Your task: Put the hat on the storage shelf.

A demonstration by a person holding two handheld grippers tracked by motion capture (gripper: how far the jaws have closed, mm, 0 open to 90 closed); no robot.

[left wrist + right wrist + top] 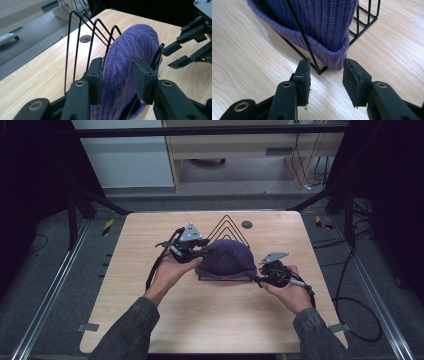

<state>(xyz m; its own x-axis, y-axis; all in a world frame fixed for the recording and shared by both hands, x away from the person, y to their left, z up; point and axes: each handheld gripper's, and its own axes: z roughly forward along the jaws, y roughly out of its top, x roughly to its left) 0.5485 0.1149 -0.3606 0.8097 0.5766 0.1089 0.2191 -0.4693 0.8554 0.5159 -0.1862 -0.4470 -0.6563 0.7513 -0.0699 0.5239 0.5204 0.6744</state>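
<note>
Purple ribbed knit beanie (227,259) is what we have before us, a domed wool cap with a folded-up cuff along its lower edge; it sits draped over the near end of a black wire rack of pointed triangular loops (228,226), at the middle of the light wooden table (200,320); in the left gripper view the knit (132,50) runs in fine vertical ribs and bulges over one wire loop, while bare loops (80,37) rise on its far side; in the right gripper view the rolled cuff (329,53) hangs down to the tabletop beside the rack's base corner (320,71).

We hold the left gripper (200,251) at the cap's left flank; its jaws stand part-way apart with the wool between them (117,77), the left pad against the knit and the right pad just clear of it, so nothing is pinched. We hold the right gripper (260,279) low at the cap's near right corner; its jaws (326,80) are narrowly parted and empty, just short of the cuff and the wire corner. A round grey grommet (246,224) lies in the far right part of the table.
</note>
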